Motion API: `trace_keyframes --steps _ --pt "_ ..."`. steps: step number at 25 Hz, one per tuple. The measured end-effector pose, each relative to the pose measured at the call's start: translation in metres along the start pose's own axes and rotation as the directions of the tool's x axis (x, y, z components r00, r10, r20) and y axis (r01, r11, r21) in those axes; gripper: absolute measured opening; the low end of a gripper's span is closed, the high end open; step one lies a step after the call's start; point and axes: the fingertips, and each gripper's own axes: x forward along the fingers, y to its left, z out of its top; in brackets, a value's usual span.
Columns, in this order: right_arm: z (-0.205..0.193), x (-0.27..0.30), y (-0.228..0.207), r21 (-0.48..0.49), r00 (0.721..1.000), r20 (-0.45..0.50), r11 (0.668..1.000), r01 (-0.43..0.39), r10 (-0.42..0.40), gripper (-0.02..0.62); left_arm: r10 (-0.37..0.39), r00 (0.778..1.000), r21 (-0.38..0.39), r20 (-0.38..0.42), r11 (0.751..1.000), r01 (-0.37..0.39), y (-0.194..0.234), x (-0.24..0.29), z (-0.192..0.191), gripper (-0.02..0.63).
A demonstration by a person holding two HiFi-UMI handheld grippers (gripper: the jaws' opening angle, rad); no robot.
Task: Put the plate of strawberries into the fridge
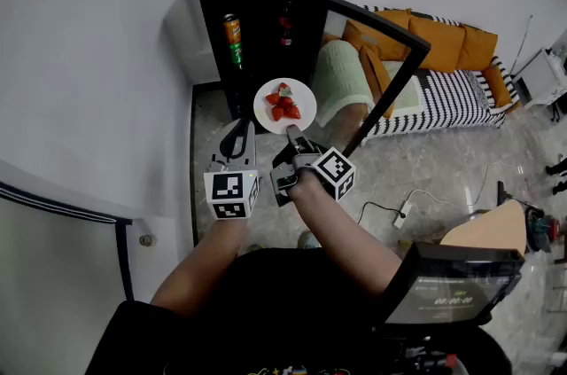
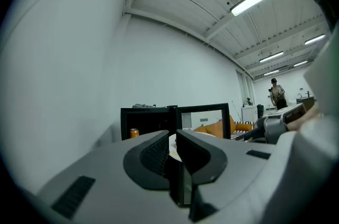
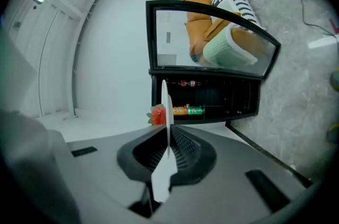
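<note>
Easing the round white plate [image 1: 264, 110] of red strawberries [image 1: 282, 105], clamped by its near rim in the right gripper [image 1: 292, 135] and hanging just before the open black fridge [image 1: 213, 36], level onto a shelf, clear of the glass door [image 3: 212, 43], the left gripper [image 1: 236, 136] idle, jaws together.

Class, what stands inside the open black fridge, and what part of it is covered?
An orange-and-green drink can and a small red item stand in the black fridge. The white plate of strawberries covers its lower interior in the head view.
</note>
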Motion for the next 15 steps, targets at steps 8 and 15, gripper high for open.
trace_keyframes --steps 8,15 --pt "0.008 0.012 -0.004 -0.053 1.0 -0.024 0.999 0.005 -0.006 0.02 0.039 0.999 -0.013 -0.002 0.999 -0.039 0.005 0.013 -0.002 0.044" --pt "0.029 0.026 -0.001 -0.073 0.998 -0.064 0.997 0.005 -0.01 0.02 0.063 0.998 -0.018 -0.027 0.998 -0.064 -0.008 0.035 -0.008 0.044"
